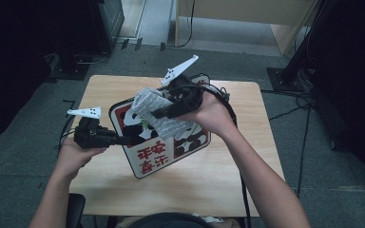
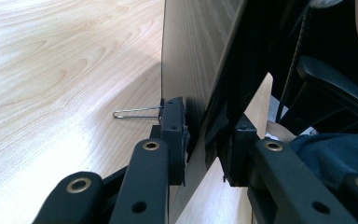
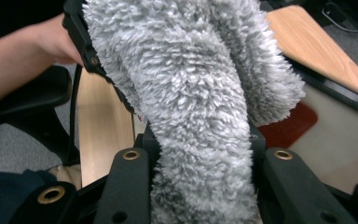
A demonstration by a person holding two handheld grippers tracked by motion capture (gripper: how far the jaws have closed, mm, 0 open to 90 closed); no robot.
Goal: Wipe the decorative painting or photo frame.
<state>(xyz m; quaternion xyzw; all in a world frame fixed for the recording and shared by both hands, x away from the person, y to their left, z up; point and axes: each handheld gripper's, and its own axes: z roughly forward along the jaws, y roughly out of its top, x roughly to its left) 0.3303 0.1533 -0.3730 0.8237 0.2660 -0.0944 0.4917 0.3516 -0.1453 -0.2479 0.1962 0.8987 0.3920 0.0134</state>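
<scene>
the work in hand is wiping a flat square board printed with black-and-white pandas and red characters (image 1: 168, 142), and this looks like the middle of that step. the board stands tilted up off the light wooden table (image 1: 218, 175), near the table's middle, its printed face turned toward the person. the left gripper (image 1: 123, 140) holds it by its left edge: in the left gripper view the jaws sit narrow with the thin edge of the board (image 2: 191, 70) pinched between the pads. a small wire paper clip (image 2: 135, 112) lies on the table just beside that grip.

the right gripper (image 1: 164, 113) is above the board's upper part, its jaws closed narrow on a fluffy grey microfibre cloth (image 1: 159, 111); in the right gripper view the cloth (image 3: 200, 102) bulges up between the jaws and drapes forward. whether the cloth touches the board's face at this instant is hard to tell.

the next move, as i judge it, calls for bringing the cloth flat onto the printed face and drawing it across, while the left gripper keeps the board steady so it does not swing or slip from the thin-edge grip.
</scene>
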